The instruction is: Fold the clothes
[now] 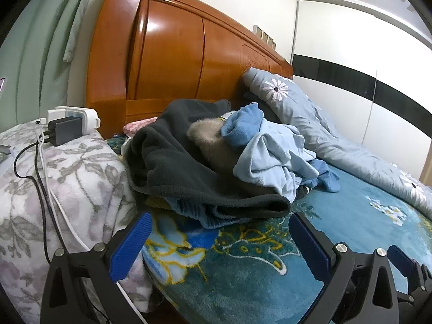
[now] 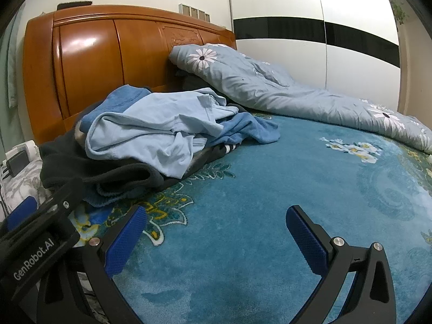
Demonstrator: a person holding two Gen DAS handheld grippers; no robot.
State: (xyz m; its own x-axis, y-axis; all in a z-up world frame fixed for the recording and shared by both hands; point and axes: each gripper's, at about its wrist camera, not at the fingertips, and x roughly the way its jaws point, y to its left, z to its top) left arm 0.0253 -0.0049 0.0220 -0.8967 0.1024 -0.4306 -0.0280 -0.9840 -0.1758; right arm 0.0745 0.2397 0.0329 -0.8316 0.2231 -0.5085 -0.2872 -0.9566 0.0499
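Clothes heap [image 1: 216,156] against wooden headboard [image 1: 167,62], on teal blanket [image 2: 270,189]. Light-blue shirt [image 2: 156,132] topmost, dark fleece [image 1: 172,162] beneath (soft, limp, likely light). Pinch shirt's loose hem. Left gripper [image 1: 218,243], right gripper [image 2: 216,232]: both spread wide, empty, short of heap.

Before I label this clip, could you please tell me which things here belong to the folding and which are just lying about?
For the folding: dark fleece, light blue shirt, blue garment.

Lying about: quilt, flowered pillow, chargers, headboard.
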